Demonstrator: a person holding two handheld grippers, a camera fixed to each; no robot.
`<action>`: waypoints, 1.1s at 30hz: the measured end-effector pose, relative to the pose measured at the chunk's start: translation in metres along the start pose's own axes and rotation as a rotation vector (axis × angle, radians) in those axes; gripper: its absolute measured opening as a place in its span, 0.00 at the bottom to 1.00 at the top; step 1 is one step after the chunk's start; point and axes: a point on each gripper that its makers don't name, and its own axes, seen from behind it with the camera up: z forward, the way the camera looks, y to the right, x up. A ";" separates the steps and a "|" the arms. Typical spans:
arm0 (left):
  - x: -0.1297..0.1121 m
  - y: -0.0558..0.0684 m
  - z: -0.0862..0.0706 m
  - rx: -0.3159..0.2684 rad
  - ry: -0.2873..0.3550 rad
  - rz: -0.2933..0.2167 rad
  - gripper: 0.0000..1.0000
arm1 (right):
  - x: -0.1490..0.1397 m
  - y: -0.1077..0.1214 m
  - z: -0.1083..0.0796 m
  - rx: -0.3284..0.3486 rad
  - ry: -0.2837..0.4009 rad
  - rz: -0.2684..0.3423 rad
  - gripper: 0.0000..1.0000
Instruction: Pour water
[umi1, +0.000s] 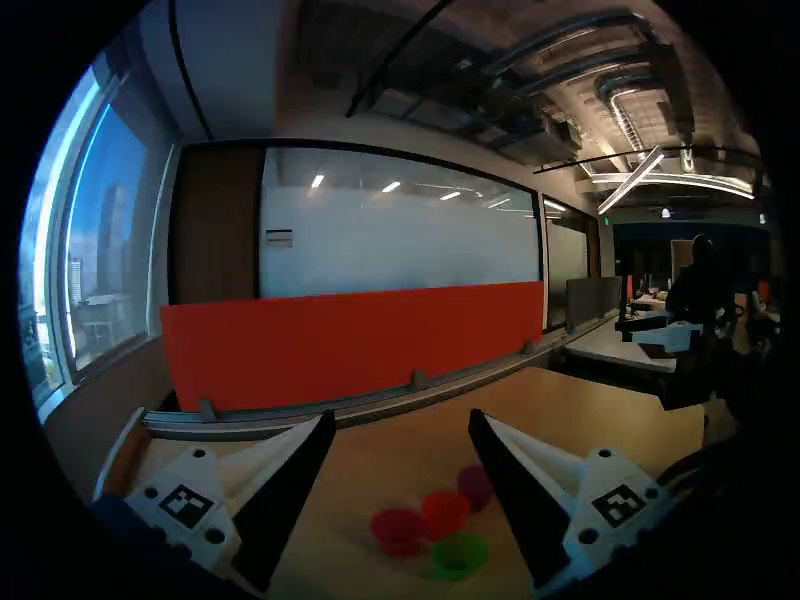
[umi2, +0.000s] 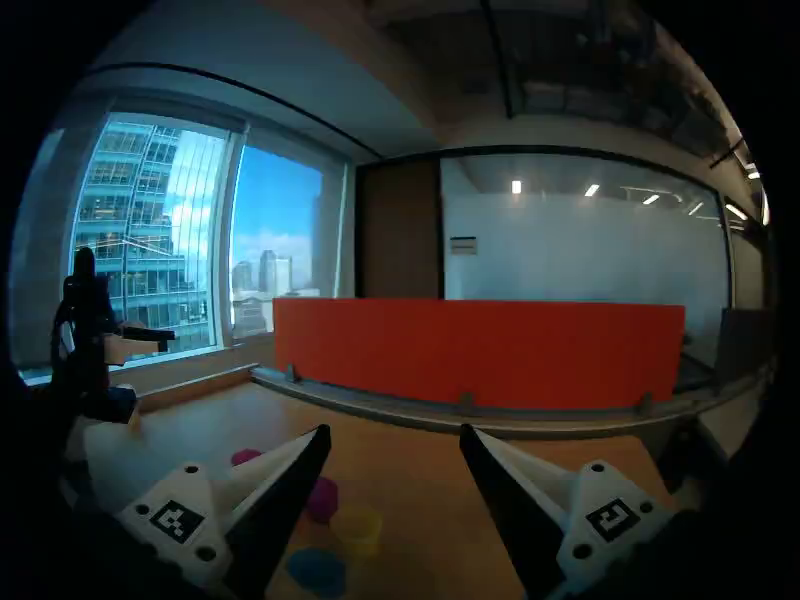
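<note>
Left gripper view, L→R: window (umi1: 85, 270) with towers outside, then a matte orange partition (umi1: 350, 345) on a grey metal rail, with a frosted glass wall (umi1: 400, 235) above it. The table (umi1: 600, 400) is smooth light wood. Left gripper (umi1: 396, 420): white plastic fingers with black wedge-shaped inner faces and a square marker tag on each. The jaws are spread wide with nothing between them. Four small round cups sit low on the table in the gap between the fingers, bunched close: crimson cup (umi1: 398, 528), red cup (umi1: 444, 510), green cup (umi1: 460, 553), plum cup (umi1: 476, 485). All are upright with open mouths. I can't tell what they contain.

Right gripper view, L→R: same wood, glass and orange panel, with the window at far left. Right gripper (umi2: 393, 432) is the same build, also spread wide and gripping nothing. More cups on the table: magenta cup (umi2: 245, 457) is partly hidden behind the left finger. Blue cup (umi2: 315, 572), purple cup (umi2: 322, 497) and yellow cup (umi2: 358, 527) sit in the gap, near each other. They look like glossy plastic, short and cylindrical.
</note>
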 end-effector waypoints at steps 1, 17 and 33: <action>0.001 0.002 0.000 -0.010 0.001 -0.005 0.99 | 0.002 -0.003 0.000 0.016 0.002 -0.001 1.00; -0.004 0.028 -0.002 -0.150 0.000 -0.003 0.99 | 0.002 -0.036 0.002 0.163 -0.028 -0.006 1.00; -0.036 0.042 0.002 -0.249 -0.069 0.036 0.99 | -0.032 -0.053 -0.001 0.263 -0.140 -0.121 1.00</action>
